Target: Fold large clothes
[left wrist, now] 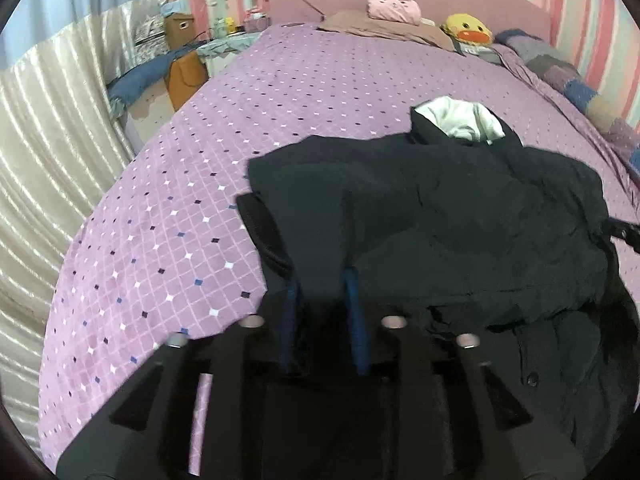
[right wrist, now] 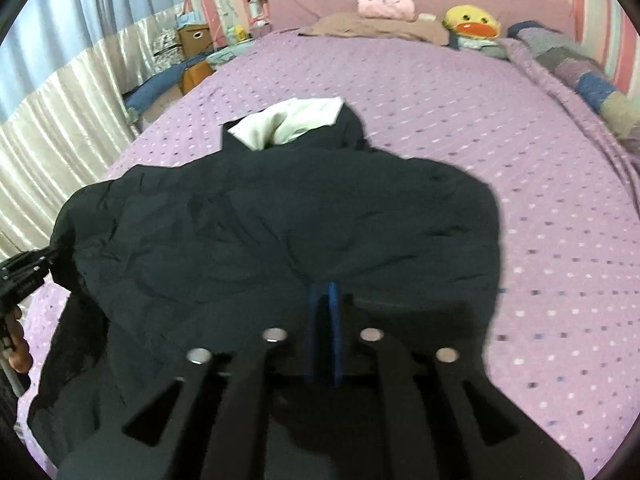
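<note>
Jacket [left wrist: 460, 216]: one, on bed [left wrist: 168, 208]; two claws, left [left wrist: 322, 280] parted, right [right wrist: 323, 292] unclear.

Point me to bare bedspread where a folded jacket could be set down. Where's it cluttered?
Bare purple bedspread runs between the dark jacket's white-lined hood and the pillows at the headboard. Another free strip lies between the jacket and the bed edge by the cream curtain. Crowded: the headboard end, with the brown pillow, pink bundle, duck plush, and patchwork blanket along the striped wall.

The dark jacket [left wrist: 460, 216] is running out of the left wrist view's lower right and is hiding the left gripper's [left wrist: 322, 276] fingertips; the bedside clutter [left wrist: 224, 24] is too small to identify.
</note>
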Action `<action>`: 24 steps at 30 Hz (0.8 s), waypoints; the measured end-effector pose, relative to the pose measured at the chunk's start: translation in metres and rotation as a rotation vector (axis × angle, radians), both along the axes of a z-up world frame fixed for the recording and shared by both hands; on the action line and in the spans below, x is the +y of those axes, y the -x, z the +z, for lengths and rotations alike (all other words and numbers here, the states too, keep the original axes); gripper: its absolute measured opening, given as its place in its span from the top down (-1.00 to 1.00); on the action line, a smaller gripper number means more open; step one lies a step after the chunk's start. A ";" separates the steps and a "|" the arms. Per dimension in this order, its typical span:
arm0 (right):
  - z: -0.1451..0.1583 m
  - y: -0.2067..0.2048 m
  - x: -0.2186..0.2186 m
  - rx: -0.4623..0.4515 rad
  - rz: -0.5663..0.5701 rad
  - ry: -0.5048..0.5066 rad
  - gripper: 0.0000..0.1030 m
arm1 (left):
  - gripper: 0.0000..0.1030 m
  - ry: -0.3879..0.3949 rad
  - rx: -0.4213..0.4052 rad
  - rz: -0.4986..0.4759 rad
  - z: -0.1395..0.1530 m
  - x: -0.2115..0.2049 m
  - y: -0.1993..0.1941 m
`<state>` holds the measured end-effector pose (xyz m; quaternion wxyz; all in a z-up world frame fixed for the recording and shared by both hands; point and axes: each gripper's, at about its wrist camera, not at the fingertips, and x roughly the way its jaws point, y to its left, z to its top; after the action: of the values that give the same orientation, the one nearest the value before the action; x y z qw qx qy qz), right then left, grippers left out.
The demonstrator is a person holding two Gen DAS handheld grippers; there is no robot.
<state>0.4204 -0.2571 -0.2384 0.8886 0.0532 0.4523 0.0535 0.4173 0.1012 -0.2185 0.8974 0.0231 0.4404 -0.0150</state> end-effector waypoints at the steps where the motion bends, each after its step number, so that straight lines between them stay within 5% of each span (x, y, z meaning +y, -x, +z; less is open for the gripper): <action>1: 0.002 0.003 -0.005 -0.009 -0.008 0.003 0.30 | 0.10 0.012 -0.007 0.009 0.003 0.002 0.001; 4: 0.007 0.011 -0.019 -0.022 -0.033 0.007 0.29 | 0.07 0.020 -0.012 0.009 0.010 0.002 0.001; 8: 0.014 0.024 -0.033 -0.049 -0.052 0.026 0.21 | -0.29 0.019 -0.030 0.000 0.023 -0.002 0.004; 11: 0.015 0.031 -0.044 -0.068 -0.070 0.045 -0.10 | -0.50 0.020 -0.055 -0.018 0.035 -0.007 0.006; 24: -0.008 -0.007 -0.049 -0.087 -0.155 0.009 -0.10 | -0.58 -0.036 -0.032 -0.026 0.018 -0.040 -0.047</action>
<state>0.4272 -0.3066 -0.2463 0.9092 0.0818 0.4079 -0.0153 0.4642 0.0609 -0.2009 0.9034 0.0451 0.4260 -0.0181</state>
